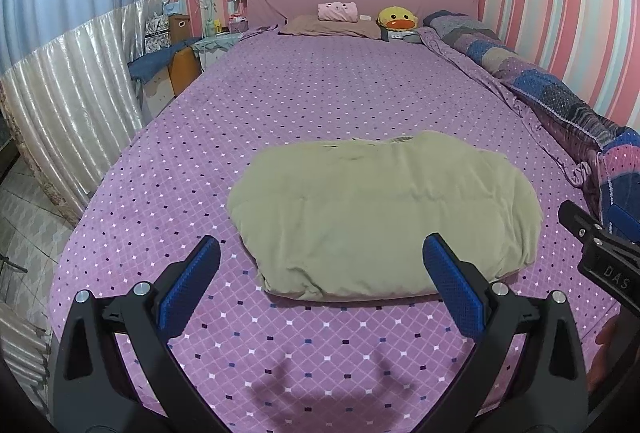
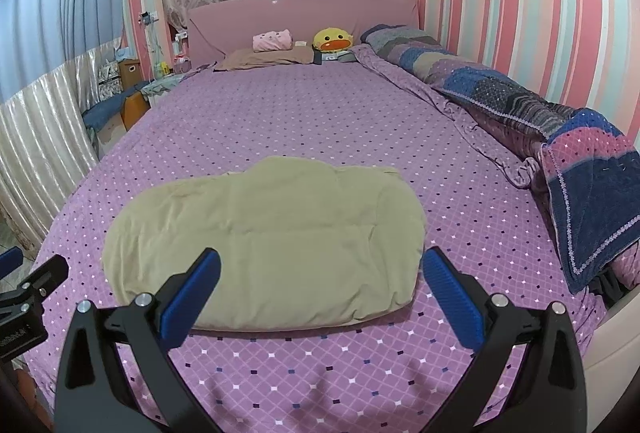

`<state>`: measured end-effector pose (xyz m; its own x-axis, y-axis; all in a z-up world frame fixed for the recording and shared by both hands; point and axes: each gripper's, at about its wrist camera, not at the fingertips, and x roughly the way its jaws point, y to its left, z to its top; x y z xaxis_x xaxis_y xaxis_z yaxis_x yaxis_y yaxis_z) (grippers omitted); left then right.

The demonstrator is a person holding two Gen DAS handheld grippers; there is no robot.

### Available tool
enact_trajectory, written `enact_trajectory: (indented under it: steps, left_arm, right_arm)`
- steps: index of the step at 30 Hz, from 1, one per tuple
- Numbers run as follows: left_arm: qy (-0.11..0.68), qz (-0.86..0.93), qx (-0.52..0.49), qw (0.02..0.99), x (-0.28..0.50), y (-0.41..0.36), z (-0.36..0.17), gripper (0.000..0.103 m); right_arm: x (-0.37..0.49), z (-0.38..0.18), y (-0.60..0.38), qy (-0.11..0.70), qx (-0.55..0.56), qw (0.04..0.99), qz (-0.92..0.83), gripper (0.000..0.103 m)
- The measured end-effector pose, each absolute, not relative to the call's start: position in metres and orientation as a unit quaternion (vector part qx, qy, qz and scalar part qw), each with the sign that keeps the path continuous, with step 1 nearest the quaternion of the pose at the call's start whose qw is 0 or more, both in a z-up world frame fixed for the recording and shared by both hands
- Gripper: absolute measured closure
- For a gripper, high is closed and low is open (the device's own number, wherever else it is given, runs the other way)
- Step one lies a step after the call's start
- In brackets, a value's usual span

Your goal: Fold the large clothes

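Just ahead of left gripper (image 1: 320,253): garment (image 1: 384,213).

garment (image 1: 384,217) 1 | hand-held grippers 2 | plush toys 2 | pillow (image 1: 330,26) 1

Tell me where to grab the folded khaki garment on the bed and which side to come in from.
Take the khaki garment at its near folded edge, coming in low from the foot of the bed. That edge is thick, rounded and faces both open grippers, left and right, so a finger could probably slide under it there. One gripper toward each near corner should keep the bundle from sagging.
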<state>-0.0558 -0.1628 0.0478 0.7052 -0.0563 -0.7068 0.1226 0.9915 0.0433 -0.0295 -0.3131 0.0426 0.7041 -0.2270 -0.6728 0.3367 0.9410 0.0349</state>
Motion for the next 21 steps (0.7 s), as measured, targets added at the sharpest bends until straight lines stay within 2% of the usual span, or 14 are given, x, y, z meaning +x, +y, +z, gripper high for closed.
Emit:
enact_trajectory:
  steps: [21]
  left_arm:
    - [0.372,-0.043,0.051,0.926,-0.0571,-0.1644,0.0505,0.003]
  right_arm:
    - [-0.0277,0.0444,-0.3158,0.353,0.078,0.919,-0.159,0.002]
